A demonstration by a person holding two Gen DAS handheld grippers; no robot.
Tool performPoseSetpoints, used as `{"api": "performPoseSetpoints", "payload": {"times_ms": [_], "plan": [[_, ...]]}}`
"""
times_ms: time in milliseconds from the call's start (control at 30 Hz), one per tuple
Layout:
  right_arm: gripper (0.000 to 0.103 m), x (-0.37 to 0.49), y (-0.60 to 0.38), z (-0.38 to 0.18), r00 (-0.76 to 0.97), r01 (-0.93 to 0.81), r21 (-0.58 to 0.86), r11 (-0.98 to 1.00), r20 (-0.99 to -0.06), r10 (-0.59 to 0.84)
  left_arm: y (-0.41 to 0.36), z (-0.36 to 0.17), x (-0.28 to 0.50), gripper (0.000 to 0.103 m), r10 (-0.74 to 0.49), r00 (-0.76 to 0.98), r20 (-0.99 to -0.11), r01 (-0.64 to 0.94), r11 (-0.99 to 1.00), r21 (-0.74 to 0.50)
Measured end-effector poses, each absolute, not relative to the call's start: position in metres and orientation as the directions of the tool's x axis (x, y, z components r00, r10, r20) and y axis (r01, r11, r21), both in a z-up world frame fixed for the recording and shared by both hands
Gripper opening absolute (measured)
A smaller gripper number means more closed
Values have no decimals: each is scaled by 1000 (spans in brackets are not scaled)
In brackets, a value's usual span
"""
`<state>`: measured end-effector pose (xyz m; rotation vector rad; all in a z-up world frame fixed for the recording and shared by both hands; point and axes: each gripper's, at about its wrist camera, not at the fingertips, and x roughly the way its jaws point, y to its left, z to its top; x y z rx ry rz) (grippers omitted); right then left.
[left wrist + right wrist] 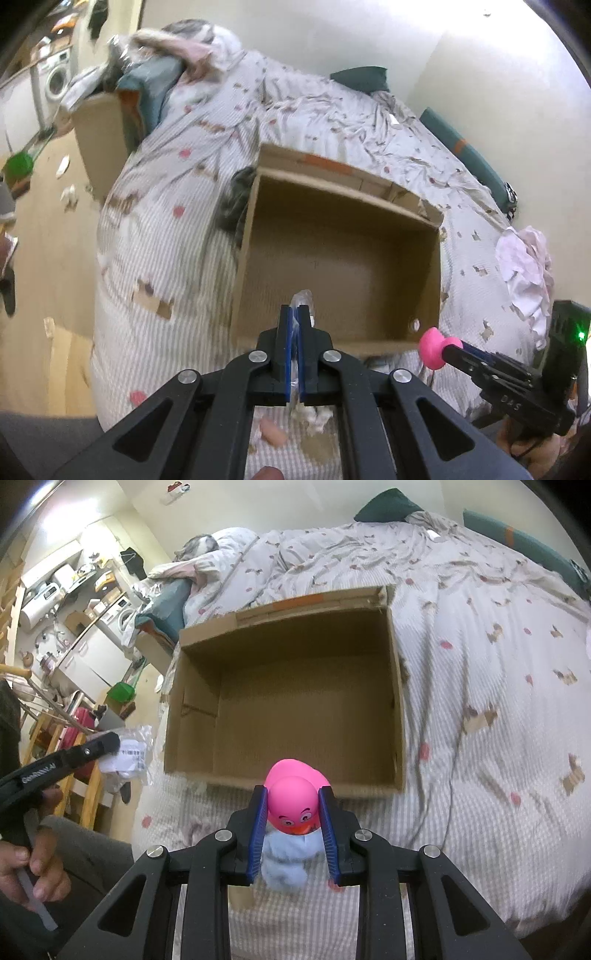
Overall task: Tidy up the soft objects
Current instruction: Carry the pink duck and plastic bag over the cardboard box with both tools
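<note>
Left wrist view: 1 open cardboard box on the bed, its inside bare as far as I can see. My left tongs are pinched nearly closed on a clear plastic packet, held over the box's near wall. 1 second box stands at the bed's far corner, heaped with clothes. A washing machine is beyond.

Right wrist view: same box, interior bare. My right tongs grip 1 pink rubber duck by the head, face toward the camera, body toward the box, just short of its near wall. Light-blue fabric lies beneath.
</note>
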<state>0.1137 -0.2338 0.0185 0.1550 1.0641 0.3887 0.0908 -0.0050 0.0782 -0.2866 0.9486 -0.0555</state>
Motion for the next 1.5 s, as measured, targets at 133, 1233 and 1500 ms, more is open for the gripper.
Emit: {"api": "performPoseSetpoints", "payload": {"times_ms": [133, 1233, 1500], "plan": [[30, 137, -225, 20, 440, -257, 274, 927, -821, 365, -18, 77, 118, 3, -142, 582, -801, -45, 977, -207], [30, 187, -189, -79, 275, -209, 238, 948, -916, 291, -49, -31, 164, 3, -71, 487, -871, 42, 997, -58], [30, 186, -187, -73, 286, -227, 263, 938, -902, 322, -50, -31, 163, 4, -60, 494, -868, 38, 998, -47]]}}
